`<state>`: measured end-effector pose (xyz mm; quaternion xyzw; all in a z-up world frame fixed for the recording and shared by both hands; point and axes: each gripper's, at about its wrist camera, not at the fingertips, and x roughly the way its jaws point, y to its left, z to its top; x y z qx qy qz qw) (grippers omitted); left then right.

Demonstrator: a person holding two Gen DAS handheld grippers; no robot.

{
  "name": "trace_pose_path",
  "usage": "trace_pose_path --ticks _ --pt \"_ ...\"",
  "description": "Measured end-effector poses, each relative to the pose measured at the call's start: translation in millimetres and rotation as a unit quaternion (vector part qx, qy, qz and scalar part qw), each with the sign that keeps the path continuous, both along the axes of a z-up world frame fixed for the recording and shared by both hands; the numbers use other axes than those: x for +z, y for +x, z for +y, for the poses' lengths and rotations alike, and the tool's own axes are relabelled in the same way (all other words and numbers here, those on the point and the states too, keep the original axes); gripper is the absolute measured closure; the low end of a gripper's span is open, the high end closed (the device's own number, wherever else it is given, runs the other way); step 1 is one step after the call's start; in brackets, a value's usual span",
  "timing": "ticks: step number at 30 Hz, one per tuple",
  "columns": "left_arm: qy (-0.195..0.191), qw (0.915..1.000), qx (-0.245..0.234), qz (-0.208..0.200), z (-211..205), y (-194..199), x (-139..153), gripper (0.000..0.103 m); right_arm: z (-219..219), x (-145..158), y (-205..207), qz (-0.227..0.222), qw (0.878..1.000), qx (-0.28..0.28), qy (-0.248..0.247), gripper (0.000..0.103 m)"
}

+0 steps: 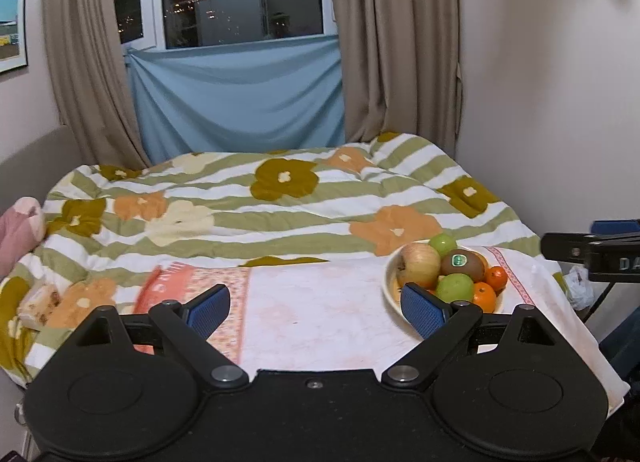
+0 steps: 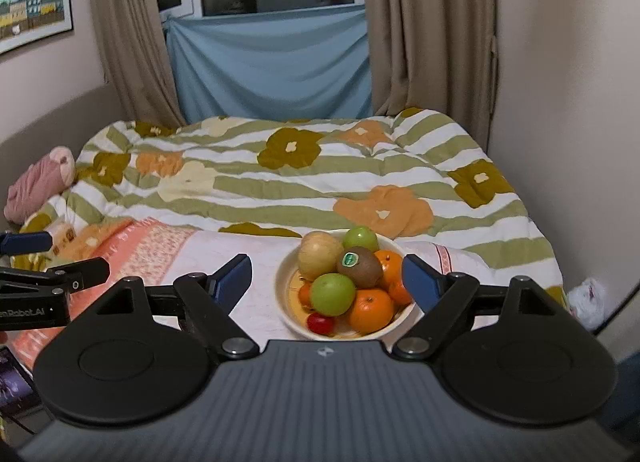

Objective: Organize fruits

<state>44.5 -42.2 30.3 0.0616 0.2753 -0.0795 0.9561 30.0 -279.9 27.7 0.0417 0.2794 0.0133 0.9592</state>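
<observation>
Both units are up off the bed, pointing down at it. Left hand-held gripper (image 1: 316,308): jaws spread wide, nothing between the blue pads (image 1: 210,310), only the white-and-pink cloth (image 1: 316,326) under them. Right hand-held gripper (image 2: 326,282): jaws also wide, nothing gripped; I see the fruit bowl (image 2: 290,320) through the gap, but the pads sit clear of it. The cream bowl sits on the cloth at the near end of the bed, over the flowered, green-striped duvet (image 2: 304,190). In it is a heap: a yellowish apple (image 2: 318,254) at back left, a green apple (image 2: 360,239) at back right, a kiwi (image 2: 360,266) with a green sticker on top in the middle, a second green apple (image 2: 333,294) in front of it, an orange (image 2: 370,310) at front right, more oranges along the right side, and a small red fruit (image 2: 320,323) at the front rim. From the left wrist view the bowl is off to the right, partly behind the right pad. A pink cushion (image 2: 38,186) lies at the left edge of the bed. Beige curtains (image 2: 128,42) and a blue sheet (image 2: 272,62) hang under the window behind it.
</observation>
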Motion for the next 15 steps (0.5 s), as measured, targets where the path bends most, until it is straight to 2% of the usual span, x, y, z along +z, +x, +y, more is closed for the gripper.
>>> trace_pose_path --ticks 2,4,7,15 --pt "-0.001 1.0000 0.002 -0.006 9 -11 6 0.008 8 6 -13 0.002 1.000 -0.014 -0.007 0.000" --pt "-0.004 0.9999 0.004 -0.011 18 -21 11 0.008 15 11 -28 -0.005 1.000 -0.026 -0.017 0.000" --pt "-0.010 0.9998 0.009 -0.011 27 -34 14 0.002 25 14 -42 0.002 0.999 -0.033 -0.031 0.000" --pt "-0.005 0.9996 0.028 0.006 32 -54 7 0.000 39 1 -70 0.026 0.997 -0.046 -0.053 0.000"
